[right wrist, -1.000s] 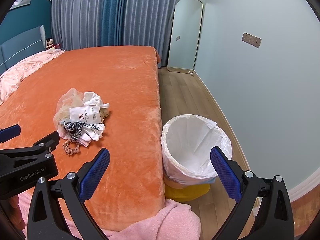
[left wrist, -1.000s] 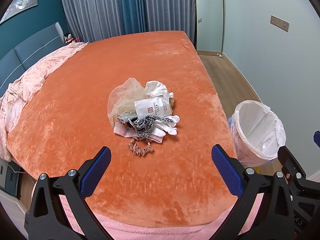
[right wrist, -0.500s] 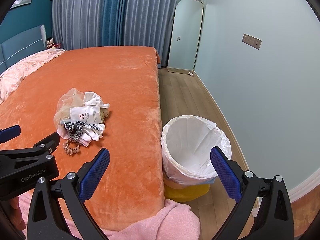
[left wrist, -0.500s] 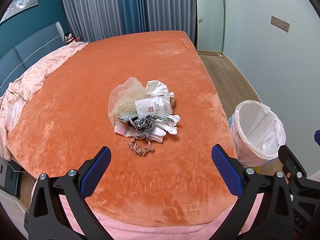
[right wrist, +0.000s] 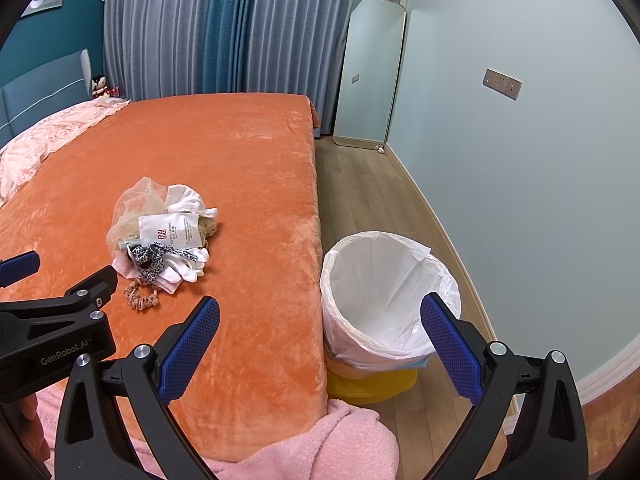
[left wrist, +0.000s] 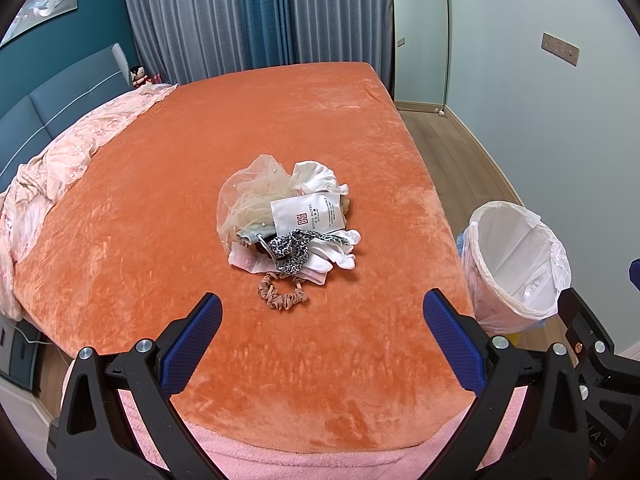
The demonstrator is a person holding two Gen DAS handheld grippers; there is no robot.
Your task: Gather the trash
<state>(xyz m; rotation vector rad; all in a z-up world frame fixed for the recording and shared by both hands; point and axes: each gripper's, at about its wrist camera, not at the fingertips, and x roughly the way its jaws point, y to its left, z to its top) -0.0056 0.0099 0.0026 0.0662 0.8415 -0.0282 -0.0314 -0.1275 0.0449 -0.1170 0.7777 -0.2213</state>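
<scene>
A pile of trash [left wrist: 280,216] lies in the middle of the orange bed [left wrist: 160,220]: a white hotel packet [left wrist: 307,216], beige netting, white socks, a leopard-print band and a pink scrunchie [left wrist: 282,293] at its near edge. The same pile [right wrist: 160,232] shows at left in the right wrist view. My left gripper [left wrist: 322,316] hovers open above the bed's near edge, short of the scrunchie. My right gripper [right wrist: 320,320] is open, over the bed's right edge, beside a white-lined bin [right wrist: 384,292] on the floor.
The bin [left wrist: 516,264] stands on the wooden floor right of the bed. A pink blanket [right wrist: 320,444] hangs at the near corner. Pink bedding [left wrist: 60,160] is bunched along the left. A mirror [right wrist: 368,72] leans against the far wall beside grey-blue curtains.
Both views have shifted only slightly; the pile sits marginally closer. Both grippers stay open and nothing on the bed has moved.
</scene>
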